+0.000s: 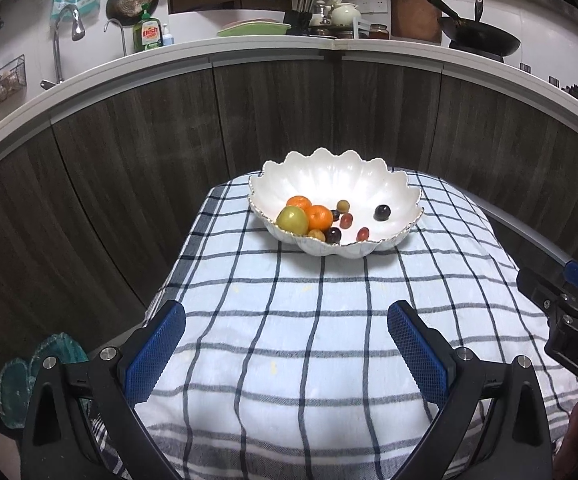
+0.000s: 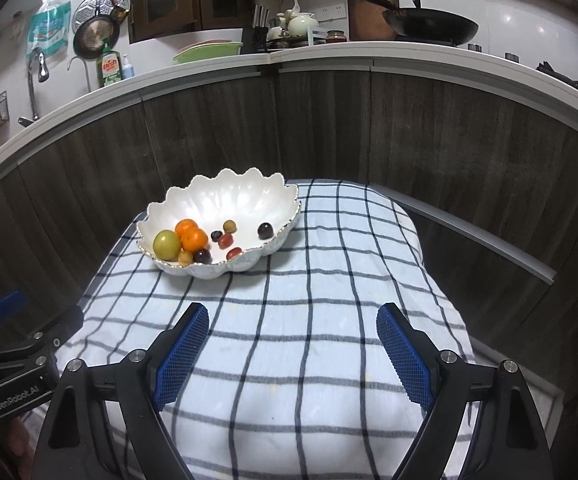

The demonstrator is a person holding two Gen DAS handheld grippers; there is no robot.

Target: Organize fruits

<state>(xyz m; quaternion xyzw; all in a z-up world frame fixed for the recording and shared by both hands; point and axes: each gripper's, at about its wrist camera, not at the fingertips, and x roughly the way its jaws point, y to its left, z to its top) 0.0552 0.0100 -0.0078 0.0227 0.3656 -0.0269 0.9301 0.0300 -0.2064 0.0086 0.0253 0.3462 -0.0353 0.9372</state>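
A white scalloped bowl (image 1: pixel 329 176) (image 2: pixel 233 196) stands at the far end of a small table under a blue-checked cloth (image 1: pixel 289 320) (image 2: pixel 309 320). Inside lie a green apple (image 1: pixel 292 220) (image 2: pixel 167 244), two oranges (image 1: pixel 319 217) (image 2: pixel 194 239) and several small dark, red and yellowish fruits, among them a dark grape (image 1: pixel 381 212) (image 2: pixel 265 231). My left gripper (image 1: pixel 287 314) hovers open over the near cloth, nothing between its blue pads. My right gripper (image 2: pixel 293 316) is open and empty too, short of the bowl. Each gripper shows at the other view's edge.
Dark wood cabinet fronts (image 1: pixel 129 160) curve closely behind the table under a white counter (image 1: pixel 249 46). The counter carries a tap, a dish soap bottle (image 1: pixel 147 34), a green tray, jars and a wok (image 1: pixel 479 34). A teal object (image 1: pixel 29 368) sits low on the left.
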